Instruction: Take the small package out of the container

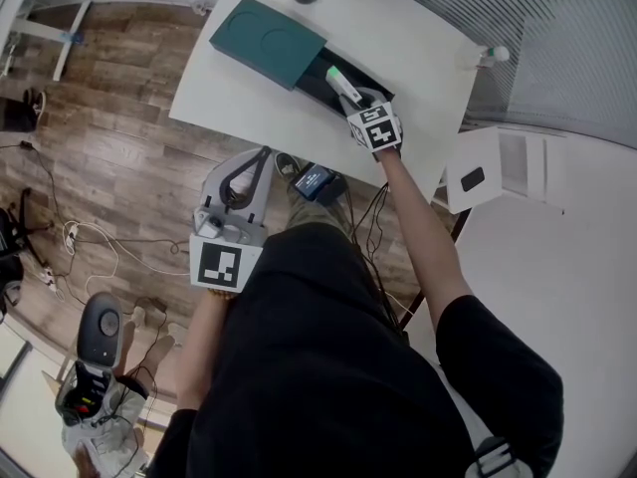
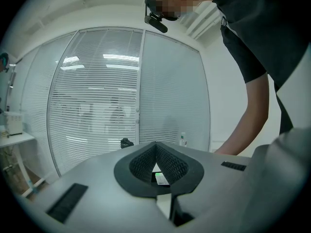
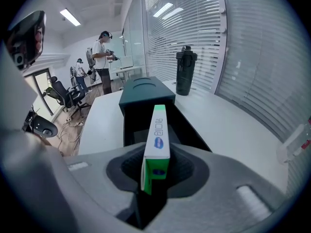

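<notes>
Pinching slim white-and-green package (image 3: 158, 140) at open dark-green container (image 3: 146, 93) on white table (image 1: 408, 28): right gripper (image 3: 154, 186) fingers. Left gripper (image 2: 156, 152) fingers pressed together.

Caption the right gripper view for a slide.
Right gripper clamps a slim white-and-green cardboard package over the open dark green container.

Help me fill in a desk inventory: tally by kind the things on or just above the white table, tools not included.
container: 1
small package: 1
black bottle: 1
small clear bottle: 1
Total: 4
</notes>
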Demonstrator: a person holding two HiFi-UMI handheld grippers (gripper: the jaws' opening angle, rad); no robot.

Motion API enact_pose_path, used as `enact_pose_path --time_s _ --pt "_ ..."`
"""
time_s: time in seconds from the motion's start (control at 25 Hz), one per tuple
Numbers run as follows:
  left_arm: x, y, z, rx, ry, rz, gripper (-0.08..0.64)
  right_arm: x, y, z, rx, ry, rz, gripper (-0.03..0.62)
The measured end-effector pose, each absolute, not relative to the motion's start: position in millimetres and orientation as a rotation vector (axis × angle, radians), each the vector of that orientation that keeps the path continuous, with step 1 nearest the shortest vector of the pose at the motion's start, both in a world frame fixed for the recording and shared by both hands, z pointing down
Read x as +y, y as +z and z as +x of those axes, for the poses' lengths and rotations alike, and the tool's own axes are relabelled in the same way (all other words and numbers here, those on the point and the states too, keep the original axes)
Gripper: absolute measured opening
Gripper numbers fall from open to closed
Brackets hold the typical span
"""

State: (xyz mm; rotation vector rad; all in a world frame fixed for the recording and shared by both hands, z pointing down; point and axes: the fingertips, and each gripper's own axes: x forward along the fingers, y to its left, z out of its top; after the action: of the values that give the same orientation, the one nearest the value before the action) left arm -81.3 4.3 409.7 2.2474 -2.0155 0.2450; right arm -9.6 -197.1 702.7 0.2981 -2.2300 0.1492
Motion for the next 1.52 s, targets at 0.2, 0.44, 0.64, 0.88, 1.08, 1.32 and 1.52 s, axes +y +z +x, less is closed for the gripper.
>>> enact_pose_path --time_s 0.2,0.44,0.64,0.88,1.08,1.32,1.52 --pt "6.6 407.2 -86.0 -2.009 0.218 2.253 0.002 -194.9 695.8 -10.2 -2.230 0.158 0.323 0.091" --pt "12.8 404.2 -93.7 -1.993 0.200 2.272 0.002 -188.1 688.2 -10.5 -2.229 0.159 0.346 0.091" --pt "14.0 402.3 -96.4 -1.968 0.177 2.287 0.002 -183.8 681.2 -5.4 -2.230 0.175 0.388 0.091" --pt "15.4 399.4 -97.4 -1.927 0.151 2.313 0.002 -181.4 670.3 -2.1 -2.237 0.186 0.426 0.091" --pt "13.5 394.4 -98.2 -1.899 0.131 2.362 0.002 -183.1 656.1 -3.4 -2.251 0.177 0.463 0.091" --pt "11.2 389.1 -98.8 -1.843 0.123 2.420 0.002 -178.8 641.6 -4.1 -2.268 0.189 0.512 0.090" --pt "10.7 387.3 -99.2 -1.810 0.108 2.444 0.002 -170.5 636.8 2.5 -2.274 0.237 0.581 0.089"
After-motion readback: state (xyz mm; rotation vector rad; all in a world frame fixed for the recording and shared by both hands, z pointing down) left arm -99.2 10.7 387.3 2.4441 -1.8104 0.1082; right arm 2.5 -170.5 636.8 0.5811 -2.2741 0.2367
